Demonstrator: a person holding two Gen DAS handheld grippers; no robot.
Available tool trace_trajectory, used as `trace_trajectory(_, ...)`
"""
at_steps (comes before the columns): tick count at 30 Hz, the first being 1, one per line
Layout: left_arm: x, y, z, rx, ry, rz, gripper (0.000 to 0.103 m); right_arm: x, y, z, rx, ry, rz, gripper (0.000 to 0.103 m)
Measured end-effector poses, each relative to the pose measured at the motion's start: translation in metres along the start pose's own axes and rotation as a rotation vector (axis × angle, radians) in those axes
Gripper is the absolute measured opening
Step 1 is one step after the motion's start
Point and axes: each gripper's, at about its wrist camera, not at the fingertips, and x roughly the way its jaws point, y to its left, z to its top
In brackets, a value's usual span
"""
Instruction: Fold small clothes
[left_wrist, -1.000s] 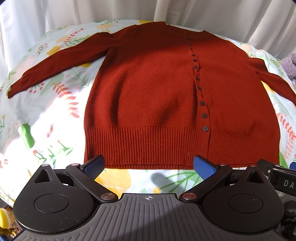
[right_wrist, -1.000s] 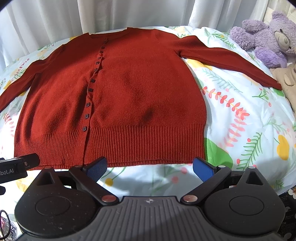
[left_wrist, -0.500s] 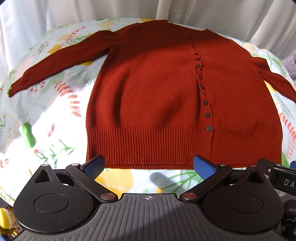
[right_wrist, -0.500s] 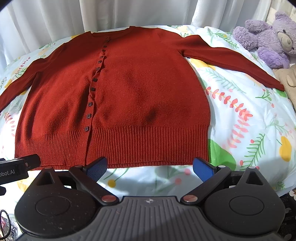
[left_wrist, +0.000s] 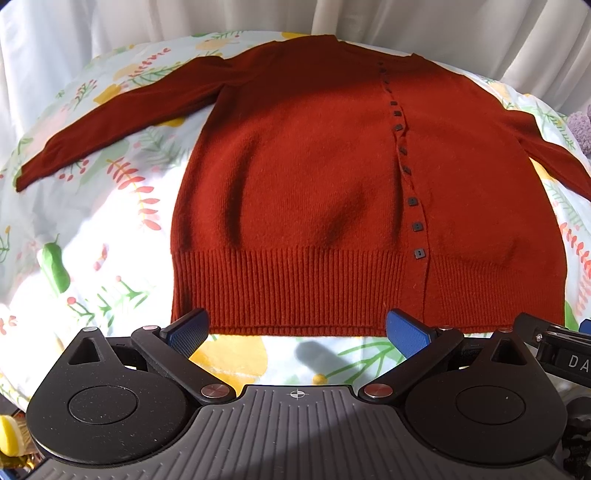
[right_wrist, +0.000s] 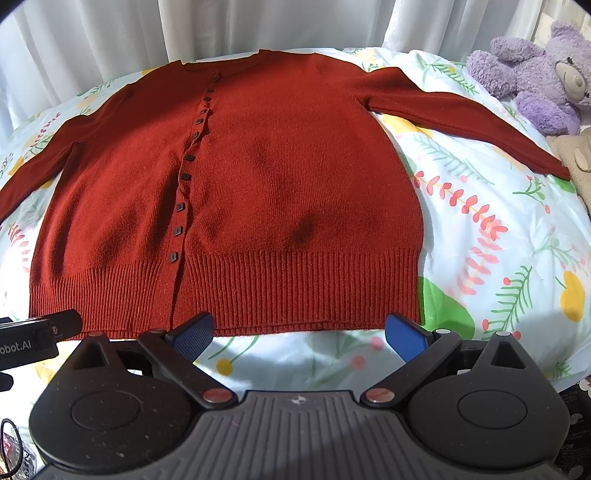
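Cardigan (left_wrist: 295, 192) lies flat and face up on the floral sheet (left_wrist: 92, 236), buttoned down the front, straight ahead of both grippers with its ribbed hem (left_wrist: 295, 291) nearest them. No fold has been made: both sleeves are spread outward, the body is smooth, and nothing is doubled over, so by my reading the work is at its very start.

Left gripper (left_wrist: 297, 330) has its jaws spread wide and holds nothing; its blue pads sit just short of the hem, over the left part of the hem. Ahead and to its left the left sleeve (left_wrist: 110, 122) runs out to its cuff. Right gripper (right_wrist: 299, 330) is likewise wide and empty, its pads at the hem's right half, with the button row (right_wrist: 188, 173) ahead to its left. The right sleeve (right_wrist: 461, 114) stretches away ahead to its right, toward a purple bear (right_wrist: 539, 74) at the sheet's edge.

Everything remains to do: likely bring each sleeve in across the body, then fold the body over. Neither gripper touches the knit as far as I can tell.
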Motion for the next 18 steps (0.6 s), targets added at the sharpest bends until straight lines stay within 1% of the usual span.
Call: trace_trajectory(18, 0.0048, -0.0013, 0.0004, 0.006, 0.014, 0.001, 0.103, 0.0037, -0.0038, 0.0017, 0.016, 0.011, 0.008, 0.099)
